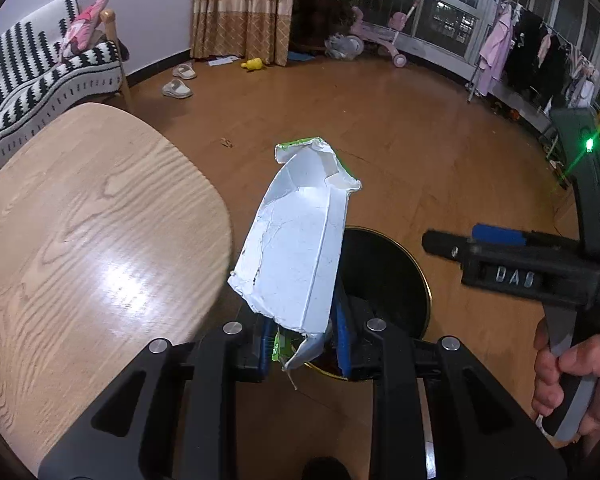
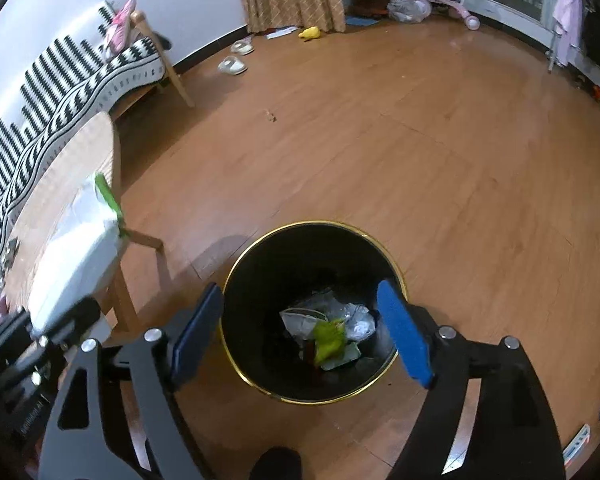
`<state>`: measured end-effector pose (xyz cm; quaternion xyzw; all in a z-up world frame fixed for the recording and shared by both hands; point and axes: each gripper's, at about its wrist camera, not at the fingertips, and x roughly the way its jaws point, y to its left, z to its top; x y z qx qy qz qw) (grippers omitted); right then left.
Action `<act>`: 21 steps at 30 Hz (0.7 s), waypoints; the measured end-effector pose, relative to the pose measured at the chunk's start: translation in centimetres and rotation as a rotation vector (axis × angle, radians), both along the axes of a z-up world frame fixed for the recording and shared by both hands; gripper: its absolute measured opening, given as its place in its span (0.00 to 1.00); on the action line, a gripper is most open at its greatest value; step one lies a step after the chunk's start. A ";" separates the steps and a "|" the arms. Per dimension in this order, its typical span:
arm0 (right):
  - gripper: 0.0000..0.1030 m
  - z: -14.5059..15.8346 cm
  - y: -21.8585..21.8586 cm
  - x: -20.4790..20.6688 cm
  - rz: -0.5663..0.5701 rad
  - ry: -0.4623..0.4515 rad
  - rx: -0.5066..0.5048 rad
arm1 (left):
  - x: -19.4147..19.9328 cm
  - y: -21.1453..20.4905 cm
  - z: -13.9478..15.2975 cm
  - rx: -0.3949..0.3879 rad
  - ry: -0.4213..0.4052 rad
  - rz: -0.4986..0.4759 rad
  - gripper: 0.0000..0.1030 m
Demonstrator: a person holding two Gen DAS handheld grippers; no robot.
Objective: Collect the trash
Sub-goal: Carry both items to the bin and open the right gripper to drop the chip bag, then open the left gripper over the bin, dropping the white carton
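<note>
My left gripper (image 1: 304, 336) is shut on the lower end of a torn white carton (image 1: 296, 240) with green edges, which stands up and leans over the near rim of a black bin with a gold rim (image 1: 416, 268). In the right wrist view the carton (image 2: 76, 248) shows at the left, beside the table. My right gripper (image 2: 300, 332) stands open right above the bin (image 2: 230, 276), with nothing between its blue pads (image 2: 404, 332). Crumpled white and green trash (image 2: 332, 332) lies on the bin's bottom. A hand (image 1: 568, 372) holds the right gripper (image 1: 452, 242) at the right of the left wrist view.
A round wooden table (image 1: 80, 220) stands left of the bin. Behind it is a sofa with a black-and-white cover (image 1: 28, 76). Slippers (image 1: 178, 88), a small scrap (image 1: 226, 143), a pink scooter (image 1: 380, 36) and a clothes rack (image 1: 532, 52) sit on the wooden floor farther off.
</note>
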<state>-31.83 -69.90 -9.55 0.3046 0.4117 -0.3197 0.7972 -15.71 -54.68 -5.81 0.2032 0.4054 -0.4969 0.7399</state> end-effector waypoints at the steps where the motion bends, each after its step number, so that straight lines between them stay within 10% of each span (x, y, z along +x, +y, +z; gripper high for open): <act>1: 0.77 0.1 -0.2 -0.3 -0.012 -0.005 -0.001 | -0.1 -0.2 -0.3 0.004 0.019 -0.015 0.23; 11: 0.80 0.2 -1.9 -3.0 -0.092 -0.044 0.026 | -1.9 -3.1 -3.9 0.068 0.122 -0.121 0.25; 21: 0.80 0.4 -1.9 -3.9 -0.118 -0.053 0.026 | -1.9 -4.0 -4.2 0.018 0.146 -0.122 0.68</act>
